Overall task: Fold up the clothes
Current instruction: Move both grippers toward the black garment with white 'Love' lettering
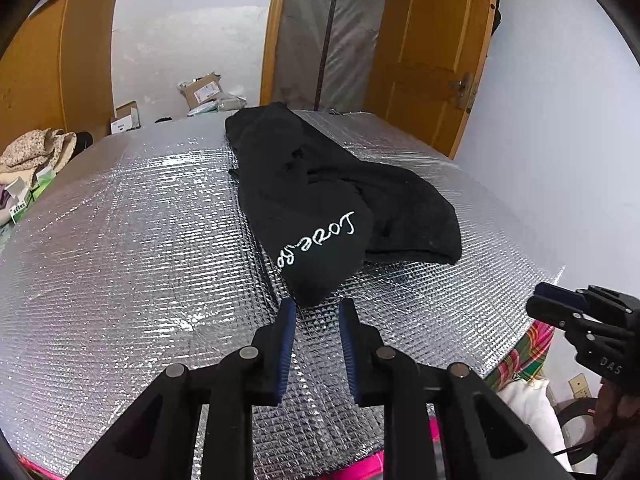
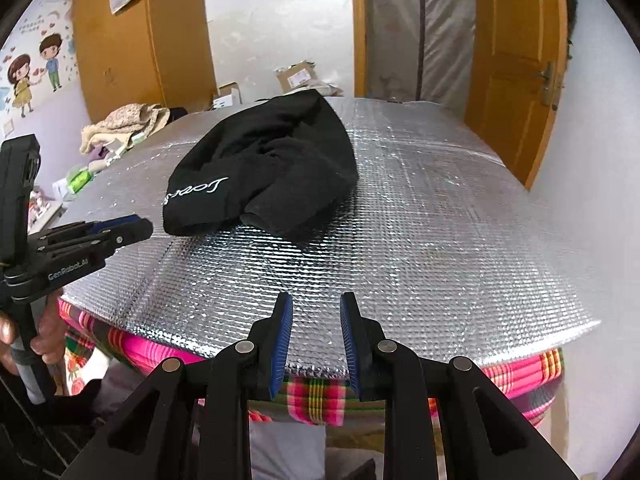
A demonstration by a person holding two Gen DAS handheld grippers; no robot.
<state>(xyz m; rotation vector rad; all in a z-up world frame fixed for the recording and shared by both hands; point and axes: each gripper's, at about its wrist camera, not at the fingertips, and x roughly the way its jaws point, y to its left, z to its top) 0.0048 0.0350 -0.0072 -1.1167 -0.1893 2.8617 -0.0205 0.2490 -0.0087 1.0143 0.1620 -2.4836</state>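
Just ahead of left hand-held gripper (image 1: 317,312) (jaws apart): black garment (image 1: 320,200)

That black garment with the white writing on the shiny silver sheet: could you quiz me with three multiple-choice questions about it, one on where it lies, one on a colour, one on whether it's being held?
1. Where does the crumpled black garment with white script lettering lie?
A. on the floor
B. on the silver quilted foil sheet
C. hung on the door

2. What colour are the pads on the fingers of the near gripper?
A. blue
B. red
C. white

3. What are the two grippers holding?
A. each grips a sleeve
B. one grips the lettering
C. nothing, both stand open

Answers: 1 B, the garment rests on the foil sheet that covers the table. 2 A, the fingers of the left gripper carry blue ribbed pads. 3 C, the left gripper stops just short of the cloth, and the right gripper gapes over bare foil.
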